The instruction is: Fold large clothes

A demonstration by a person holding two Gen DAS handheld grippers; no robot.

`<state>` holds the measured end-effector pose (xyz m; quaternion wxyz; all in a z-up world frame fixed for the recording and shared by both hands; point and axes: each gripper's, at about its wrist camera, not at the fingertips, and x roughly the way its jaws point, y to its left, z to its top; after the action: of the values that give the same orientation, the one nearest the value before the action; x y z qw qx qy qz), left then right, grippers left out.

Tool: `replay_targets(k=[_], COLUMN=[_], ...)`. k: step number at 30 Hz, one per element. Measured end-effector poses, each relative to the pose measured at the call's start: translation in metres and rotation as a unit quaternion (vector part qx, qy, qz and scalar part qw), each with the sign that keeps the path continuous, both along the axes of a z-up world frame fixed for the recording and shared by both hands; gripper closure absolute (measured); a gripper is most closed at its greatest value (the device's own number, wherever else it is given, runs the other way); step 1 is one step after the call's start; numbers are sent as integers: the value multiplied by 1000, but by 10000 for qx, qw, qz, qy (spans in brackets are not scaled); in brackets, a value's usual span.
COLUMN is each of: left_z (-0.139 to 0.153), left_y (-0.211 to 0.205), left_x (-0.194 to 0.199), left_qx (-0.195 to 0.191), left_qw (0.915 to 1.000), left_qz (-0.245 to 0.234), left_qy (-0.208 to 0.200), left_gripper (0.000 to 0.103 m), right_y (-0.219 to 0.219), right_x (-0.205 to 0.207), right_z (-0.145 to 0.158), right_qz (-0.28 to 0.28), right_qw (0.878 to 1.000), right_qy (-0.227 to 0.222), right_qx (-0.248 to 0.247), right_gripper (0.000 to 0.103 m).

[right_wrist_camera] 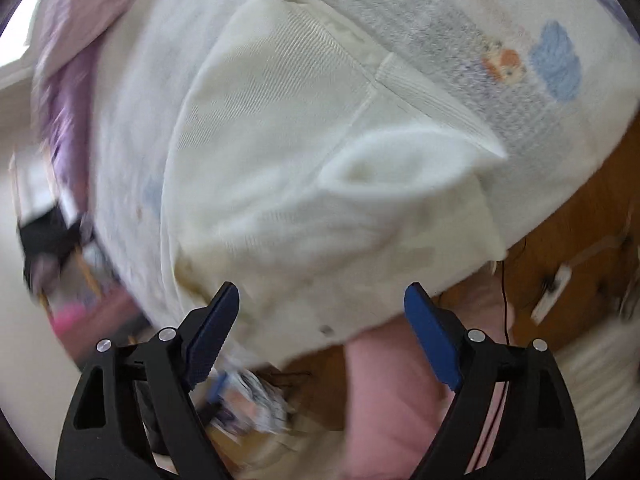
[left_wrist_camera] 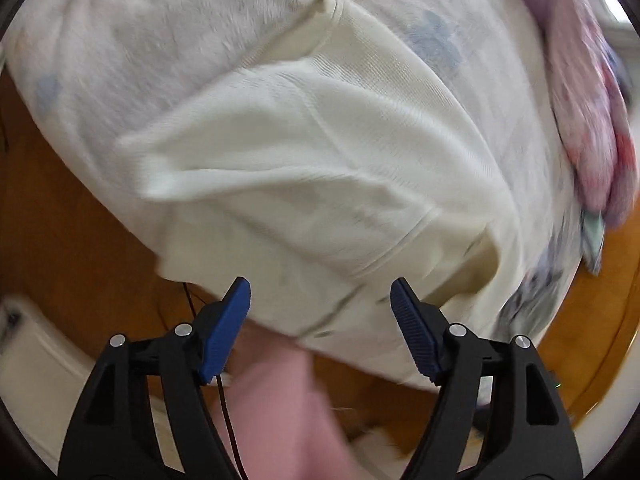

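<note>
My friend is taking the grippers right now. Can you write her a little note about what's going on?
Left gripper: open, holding nothing.
Right gripper: open, holding nothing.
The cream garment lies partly folded on the printed blanket, with both grippers just short of its near edge. A purple cloth sits off to the side.
Done: some folds are in.
Left: probably grab the near edge and finish the fold.

My left gripper (left_wrist_camera: 320,320) sits at the bottom of the frame, blue pads (left_wrist_camera: 224,332) spread wide with nothing between them. Filling the centre is the cream garment (left_wrist_camera: 320,168), partly folded, lying on a white printed blanket (left_wrist_camera: 140,40) (blue patches, blurred). Pink-purple fabric (left_wrist_camera: 588,120) hangs at the upper right; orange-brown floor (left_wrist_camera: 52,220) shows on the left.
</note>
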<state>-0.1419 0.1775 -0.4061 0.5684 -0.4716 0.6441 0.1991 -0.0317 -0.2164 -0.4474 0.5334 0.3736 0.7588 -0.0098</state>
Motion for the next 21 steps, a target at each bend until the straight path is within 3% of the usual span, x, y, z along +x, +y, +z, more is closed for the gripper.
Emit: replay_targets(k=[4, 6, 9, 13, 14, 16, 17, 18, 21], left_z=[-24, -32, -58, -72, -73, -69, -65, -63, -58], left_y=[-1, 0, -1, -6, -7, -11, -14, -15, -23], left_x=[27, 40, 55, 52, 48, 39, 33, 29, 8], left_qx=[-188, -129, -146, -224, -304, -486, -500, -439, -365], left_qw=[9964, 9939, 9891, 9858, 9857, 9873, 9882, 9885, 9895], left_qz=[704, 875, 750, 640, 585, 516, 390, 278, 40], left_qy=[438, 660, 1261, 1537, 1548, 1424, 1392, 1417, 1400], left_gripper=[30, 29, 28, 29, 30, 53, 59, 69, 78], right_y=[23, 33, 50, 54, 55, 58, 59, 59, 62], right_x=[32, 40, 50, 42, 35, 27, 22, 19, 5], right_z=[-23, -32, -54, -72, -72, -67, -63, -61, -53], right_qz=[-745, -677, -470, -172, -91, -45, -40, 41, 452], right_qw=[9956, 9937, 9892, 9819, 9820, 9850, 9870, 9878, 9906], right_qy=[503, 686, 1089, 1438, 1457, 1380, 1294, 1229, 1007], right_qx=[-261, -574, -865, -1221, -1199, -1038, -956, -952, -804], right_gripper=[22, 22, 22, 25, 36, 54, 67, 74, 80])
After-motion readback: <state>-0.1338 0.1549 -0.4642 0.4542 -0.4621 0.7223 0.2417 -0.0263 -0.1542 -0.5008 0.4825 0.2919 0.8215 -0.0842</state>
